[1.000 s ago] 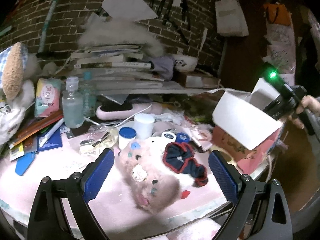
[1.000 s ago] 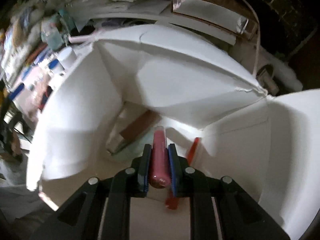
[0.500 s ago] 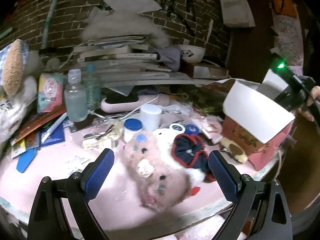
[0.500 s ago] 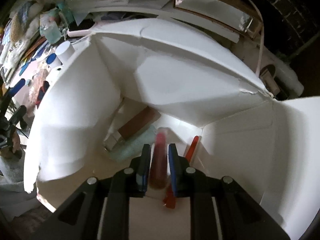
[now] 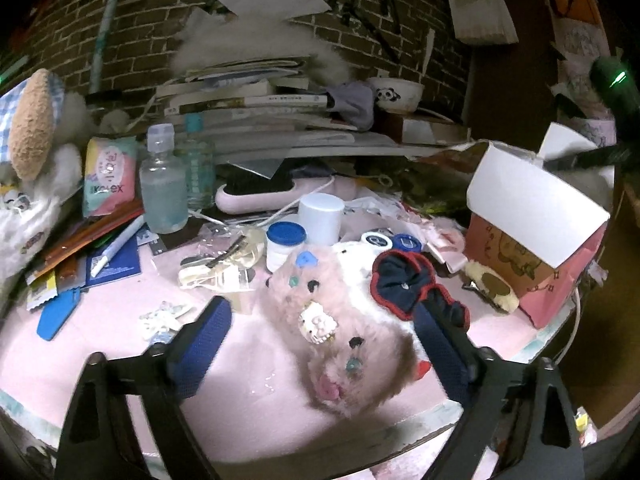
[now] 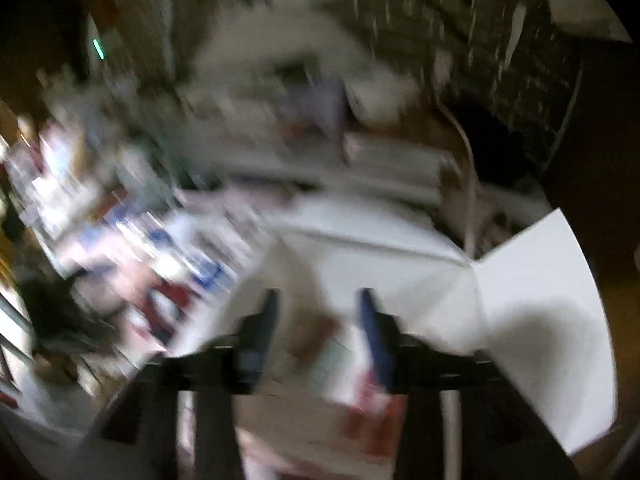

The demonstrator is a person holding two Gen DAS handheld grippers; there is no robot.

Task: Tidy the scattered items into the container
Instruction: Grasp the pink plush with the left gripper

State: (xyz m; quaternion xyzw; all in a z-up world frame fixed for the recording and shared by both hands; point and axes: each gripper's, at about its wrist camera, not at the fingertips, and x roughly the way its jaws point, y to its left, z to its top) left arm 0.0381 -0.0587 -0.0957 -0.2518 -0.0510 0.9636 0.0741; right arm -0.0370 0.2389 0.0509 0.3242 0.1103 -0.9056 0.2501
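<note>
The left gripper (image 5: 320, 344) hovered over the near edge of the pink table (image 5: 248, 392), its blue-padded fingers (image 5: 202, 344) spread wide with nothing between them. Between and just beyond them lay a fluffy pink plush pouch (image 5: 340, 336) dotted with small charms, and touching its right side sat a navy scrunchie with red trim (image 5: 412, 284). Farther back stood a white cylindrical jar (image 5: 321, 218) with a smaller blue-lidded jar (image 5: 285, 244) just to its left, a clear bottle (image 5: 164, 184) farther left, and a stack of books (image 5: 248, 104) against the brick wall. At the far right edge of the table stood the container (image 5: 532, 216), a pink box with white flaps raised open; a furry tan item (image 5: 492, 284) lay against its near left corner. The right-wrist view was heavily smeared by motion. In it the right gripper (image 6: 320, 320) was over the container's white flaps (image 6: 536, 300), with its fingers (image 6: 374, 328) apart and nothing gripped between them. Blurred brown, pale green and red shapes showed below the fingers inside the box, but they could not be made out clearly.
</note>
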